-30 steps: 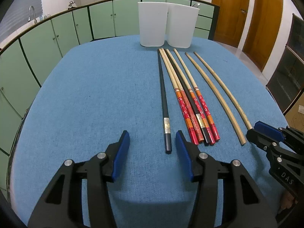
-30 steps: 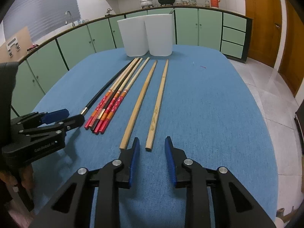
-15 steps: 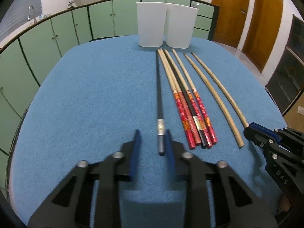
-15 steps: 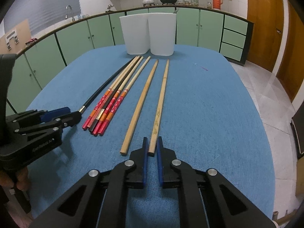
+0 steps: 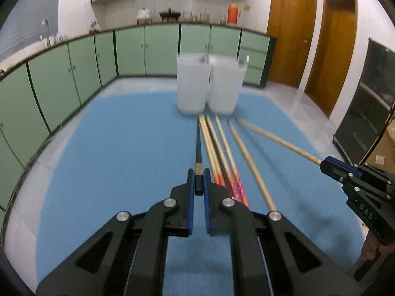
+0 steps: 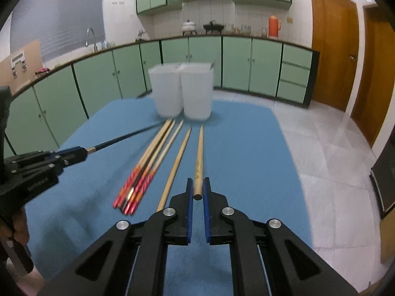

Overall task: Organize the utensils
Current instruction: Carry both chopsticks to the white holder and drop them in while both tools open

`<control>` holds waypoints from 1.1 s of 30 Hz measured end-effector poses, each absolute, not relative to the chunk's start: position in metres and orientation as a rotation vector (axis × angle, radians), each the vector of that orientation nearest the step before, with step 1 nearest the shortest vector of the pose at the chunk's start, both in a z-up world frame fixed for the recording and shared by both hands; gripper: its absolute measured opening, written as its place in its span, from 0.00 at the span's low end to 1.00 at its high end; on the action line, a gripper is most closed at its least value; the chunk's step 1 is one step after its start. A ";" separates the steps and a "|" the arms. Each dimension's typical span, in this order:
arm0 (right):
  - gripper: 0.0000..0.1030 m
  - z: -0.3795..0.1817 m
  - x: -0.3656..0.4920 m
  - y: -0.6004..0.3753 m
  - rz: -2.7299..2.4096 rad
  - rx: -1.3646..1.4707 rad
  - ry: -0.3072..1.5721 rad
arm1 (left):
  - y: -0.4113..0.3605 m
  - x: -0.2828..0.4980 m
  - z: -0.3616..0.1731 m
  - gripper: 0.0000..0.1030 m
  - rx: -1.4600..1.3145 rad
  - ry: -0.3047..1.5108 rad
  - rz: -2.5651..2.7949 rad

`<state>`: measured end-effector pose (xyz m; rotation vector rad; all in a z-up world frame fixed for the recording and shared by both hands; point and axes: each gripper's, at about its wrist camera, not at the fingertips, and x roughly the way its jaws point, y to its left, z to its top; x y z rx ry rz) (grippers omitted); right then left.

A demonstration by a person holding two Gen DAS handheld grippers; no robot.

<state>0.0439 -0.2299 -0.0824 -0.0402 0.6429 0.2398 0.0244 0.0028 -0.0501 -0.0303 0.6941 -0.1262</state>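
You have your left tool (image 5: 198,181) pinched tight on the black chopstick (image 5: 198,148) and your right tool (image 6: 196,188) on a plain wooden chopstick (image 6: 199,153), but the white cups (image 6: 182,93) at twelve o'clock on the blue worktop (image 6: 246,148) wait, and six sticks lie loose.

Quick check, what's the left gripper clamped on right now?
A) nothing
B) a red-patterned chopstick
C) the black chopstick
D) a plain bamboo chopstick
C: in the left wrist view the left gripper has its fingers shut on the butt end of the black chopstick, while the red-patterned chopsticks lie just to its right on the blue table.
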 end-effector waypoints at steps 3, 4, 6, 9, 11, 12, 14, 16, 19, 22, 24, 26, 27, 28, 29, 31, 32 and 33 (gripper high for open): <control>0.07 -0.063 0.047 -0.236 0.251 -0.032 0.601 | 0.005 0.023 -0.027 0.06 -0.036 0.635 -0.131; 0.07 -0.057 0.049 -0.237 0.255 -0.025 0.590 | 0.006 0.025 -0.019 0.06 -0.040 0.617 -0.136; 0.07 -0.045 0.054 -0.240 0.264 -0.012 0.569 | 0.007 0.029 -0.008 0.06 -0.044 0.591 -0.137; 0.07 -0.028 0.063 -0.243 0.277 0.011 0.542 | 0.010 0.040 0.009 0.06 -0.065 0.557 -0.143; 0.07 -0.017 0.070 -0.245 0.290 0.030 0.530 | 0.010 0.049 0.019 0.06 -0.070 0.535 -0.145; 0.07 -0.011 0.075 -0.246 0.296 0.038 0.524 | 0.010 0.054 0.023 0.06 -0.070 0.525 -0.146; 0.07 0.000 0.084 -0.248 0.305 0.051 0.513 | 0.009 0.065 0.028 0.06 -0.072 0.510 -0.147; 0.07 0.010 0.092 -0.249 0.314 0.056 0.503 | 0.008 0.074 0.034 0.06 -0.077 0.498 -0.151; 0.07 0.023 0.105 -0.248 0.329 0.053 0.491 | 0.006 0.086 0.041 0.06 -0.090 0.485 -0.162; 0.06 0.032 0.115 -0.247 0.340 0.049 0.481 | 0.004 0.093 0.048 0.06 -0.092 0.473 -0.163; 0.06 0.036 0.119 -0.245 0.346 0.046 0.476 | 0.002 0.099 0.051 0.06 -0.090 0.467 -0.167; 0.06 0.040 0.123 -0.244 0.356 0.049 0.469 | 0.003 0.102 0.054 0.06 -0.088 0.461 -0.168; 0.06 0.042 0.126 -0.244 0.361 0.052 0.468 | 0.003 0.103 0.055 0.06 -0.088 0.458 -0.168; 0.06 0.043 0.127 -0.244 0.366 0.057 0.466 | 0.005 0.104 0.055 0.06 -0.088 0.454 -0.169; 0.06 0.044 0.129 -0.244 0.369 0.060 0.465 | 0.006 0.105 0.056 0.06 -0.088 0.451 -0.169; 0.06 0.045 0.131 -0.245 0.370 0.059 0.462 | 0.009 0.107 0.057 0.06 -0.089 0.447 -0.170; 0.06 0.046 0.132 -0.245 0.371 0.060 0.461 | 0.009 0.108 0.057 0.06 -0.090 0.445 -0.169; 0.06 0.046 0.133 -0.245 0.373 0.062 0.460 | 0.009 0.109 0.058 0.06 -0.091 0.442 -0.169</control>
